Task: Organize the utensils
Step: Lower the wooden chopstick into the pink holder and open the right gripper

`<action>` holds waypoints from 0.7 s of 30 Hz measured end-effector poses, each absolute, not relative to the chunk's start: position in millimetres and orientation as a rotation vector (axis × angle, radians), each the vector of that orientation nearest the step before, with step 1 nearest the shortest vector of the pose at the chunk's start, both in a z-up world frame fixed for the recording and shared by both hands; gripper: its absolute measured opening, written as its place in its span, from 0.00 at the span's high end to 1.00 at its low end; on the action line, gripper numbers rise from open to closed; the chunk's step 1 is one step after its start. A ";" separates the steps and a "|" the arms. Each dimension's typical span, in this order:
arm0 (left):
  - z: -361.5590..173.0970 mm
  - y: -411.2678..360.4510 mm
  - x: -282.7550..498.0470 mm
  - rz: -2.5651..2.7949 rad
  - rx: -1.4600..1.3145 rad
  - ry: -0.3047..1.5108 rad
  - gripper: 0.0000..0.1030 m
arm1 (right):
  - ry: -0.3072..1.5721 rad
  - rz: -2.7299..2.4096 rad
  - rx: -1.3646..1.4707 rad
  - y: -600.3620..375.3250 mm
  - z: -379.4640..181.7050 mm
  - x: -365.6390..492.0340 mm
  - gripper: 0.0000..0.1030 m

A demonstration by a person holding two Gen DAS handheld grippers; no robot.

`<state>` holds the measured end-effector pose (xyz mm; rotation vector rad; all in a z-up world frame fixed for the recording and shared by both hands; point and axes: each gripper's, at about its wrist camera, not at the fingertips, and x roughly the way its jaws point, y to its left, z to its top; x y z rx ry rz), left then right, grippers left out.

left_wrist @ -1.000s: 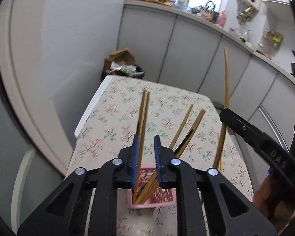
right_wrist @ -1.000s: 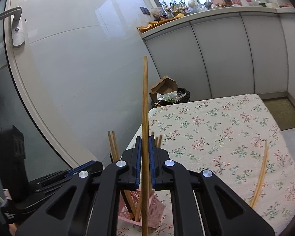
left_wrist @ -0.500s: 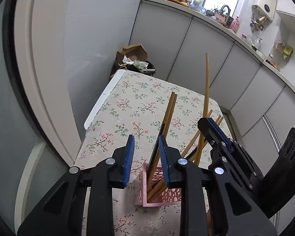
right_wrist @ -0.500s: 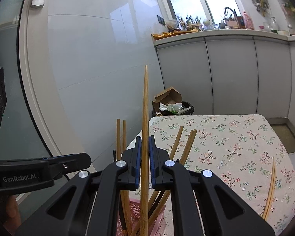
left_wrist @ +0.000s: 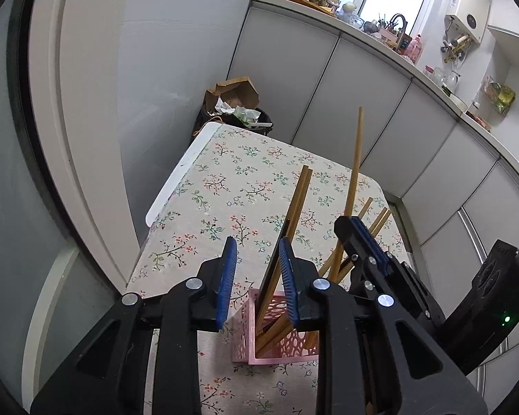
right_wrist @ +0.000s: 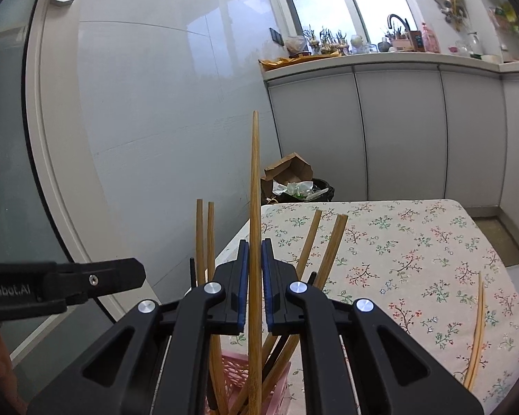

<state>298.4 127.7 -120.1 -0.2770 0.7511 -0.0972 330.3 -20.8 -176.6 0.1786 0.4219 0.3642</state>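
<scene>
A pink openwork basket [left_wrist: 276, 340] stands on the floral tablecloth [left_wrist: 225, 186] and holds several wooden chopsticks [left_wrist: 299, 200] that lean to the right. My left gripper [left_wrist: 257, 271] hovers just above the basket's left side, open, with nothing between its blue pads. My right gripper [right_wrist: 254, 269] is shut on one upright wooden chopstick [right_wrist: 255, 190]. The lower end of that chopstick reaches down among the others in the basket [right_wrist: 235, 370]. In the left wrist view the right gripper [left_wrist: 360, 238] sits close to the right of the basket. One loose chopstick [right_wrist: 477, 328] lies on the cloth at the right.
A glass door and a white wall run close along the table's left edge [left_wrist: 169, 186]. A black bin with cardboard and rubbish [left_wrist: 235, 110] stands beyond the far end. Grey cabinets [right_wrist: 398, 131] under a cluttered counter line the back and right.
My left gripper has opened and let go of the pair of chopsticks, which now stand in the basket. My right gripper has come in over the basket and lowered its chopstick.
</scene>
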 end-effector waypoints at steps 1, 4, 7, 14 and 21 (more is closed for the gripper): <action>-119.9 126.8 298.2 -0.097 -0.268 0.750 0.76 | 0.426 0.369 0.176 -21.0 -176.6 329.1 0.93; -120.5 127.0 299.3 -0.097 -0.253 0.750 0.76 | 0.431 0.383 0.176 -24.1 -173.9 324.0 0.92; -120.8 129.8 300.4 -0.094 -0.267 0.753 0.76 | 0.449 0.408 0.171 -29.5 -169.7 321.3 0.92; -119.6 128.2 299.8 -0.097 -0.261 0.748 0.76 | 0.463 0.445 0.120 -36.5 -161.7 313.5 0.92; -119.9 127.7 300.2 -0.108 -0.271 0.754 0.76 | 0.535 0.497 0.033 -24.1 -167.7 311.0 0.92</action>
